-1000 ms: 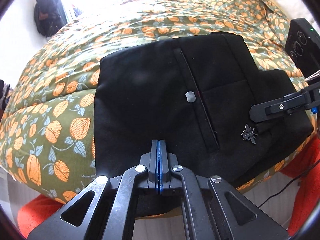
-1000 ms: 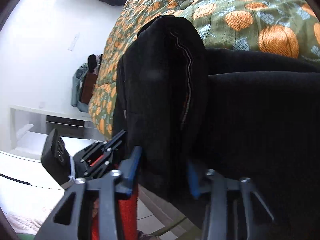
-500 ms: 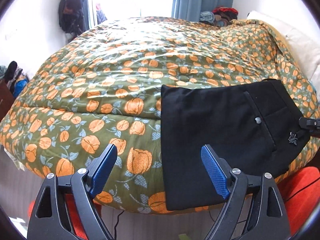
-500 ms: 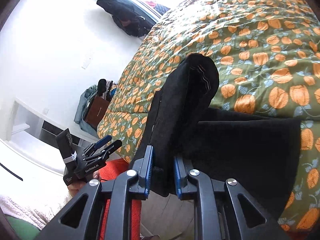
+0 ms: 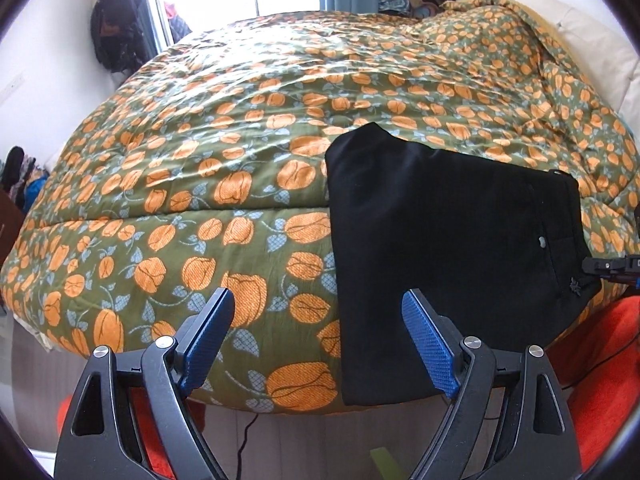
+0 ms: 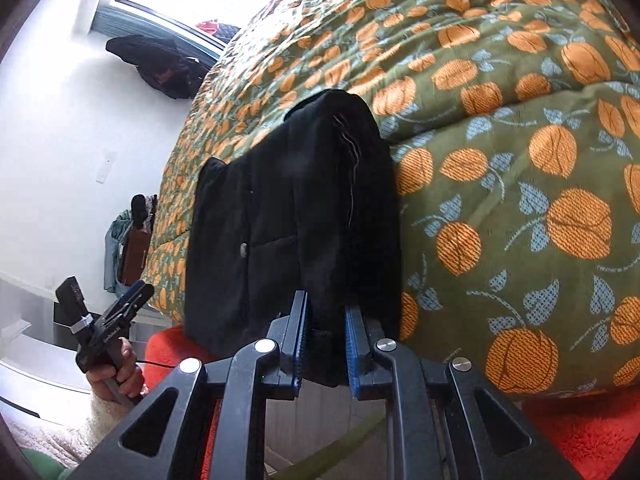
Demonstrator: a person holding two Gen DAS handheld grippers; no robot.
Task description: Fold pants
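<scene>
- Quilt [image 5: 248, 128], olive green with an orange fruit and blue leaf print: is being spread over the whole bed, with its near edge hanging down toward the floor.
- Pants [image 5: 444, 240], black, folded into a compact rectangle: are being rested on the quilt at the bed's near edge, toward the right in the left wrist view; a small grey button [image 5: 542, 242] is being shown on the upper face, and one thick folded end is being raised off the quilt in the right wrist view.
- Left gripper [image 5: 318, 344]: is being held with its blue pads spread wide and nothing between them, above the quilt edge and just left of the pants.
- Right gripper [image 6: 326, 344]: its jaws have just been closing and are being pressed onto the thick folded edge of the pants, which is being pinched between the blue pads.
- Hand [image 6: 116, 372]: is being wrapped around the left gripper's handle, at the lower left of the right wrist view.
</scene>
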